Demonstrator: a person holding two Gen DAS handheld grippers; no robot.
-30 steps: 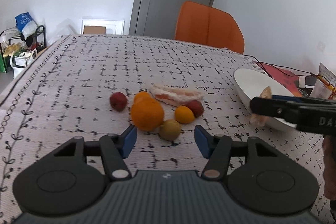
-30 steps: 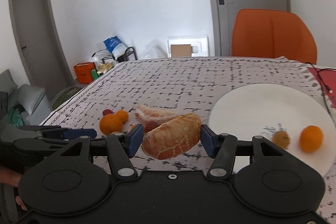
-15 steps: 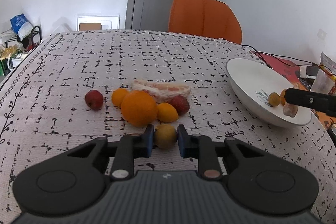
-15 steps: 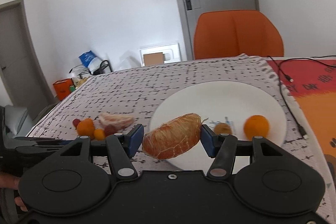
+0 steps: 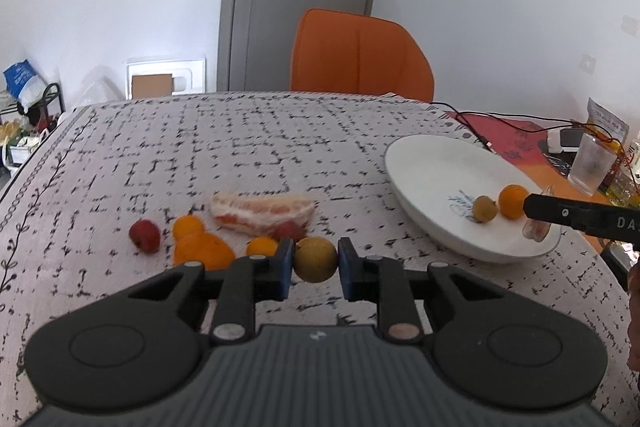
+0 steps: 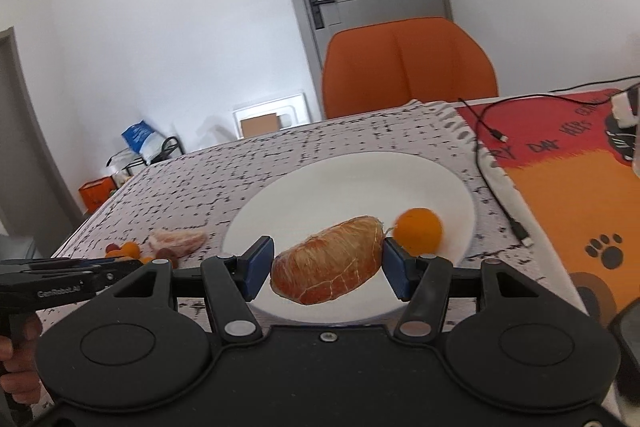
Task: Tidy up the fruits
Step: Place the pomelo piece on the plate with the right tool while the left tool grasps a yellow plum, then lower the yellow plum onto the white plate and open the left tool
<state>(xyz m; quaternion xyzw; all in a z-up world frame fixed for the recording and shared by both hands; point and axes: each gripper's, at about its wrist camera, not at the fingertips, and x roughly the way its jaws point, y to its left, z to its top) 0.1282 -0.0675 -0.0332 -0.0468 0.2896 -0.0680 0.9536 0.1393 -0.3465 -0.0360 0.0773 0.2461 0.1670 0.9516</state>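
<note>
On the white plate (image 5: 424,163) sit two small fruits, while each hand-held gripper clamps fruit: left (image 5: 315,259) a yellowish ball, right (image 6: 328,263) a peeled segment.

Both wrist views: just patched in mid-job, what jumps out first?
Each hand-held gripper is clamped on fruit: the right hand-held gripper holds a peeled citrus segment over the white plate, and the left hand-held gripper holds a small yellow-brown fruit near the loose fruit pile on the tablecloth. A small orange already lies on the plate.
</note>
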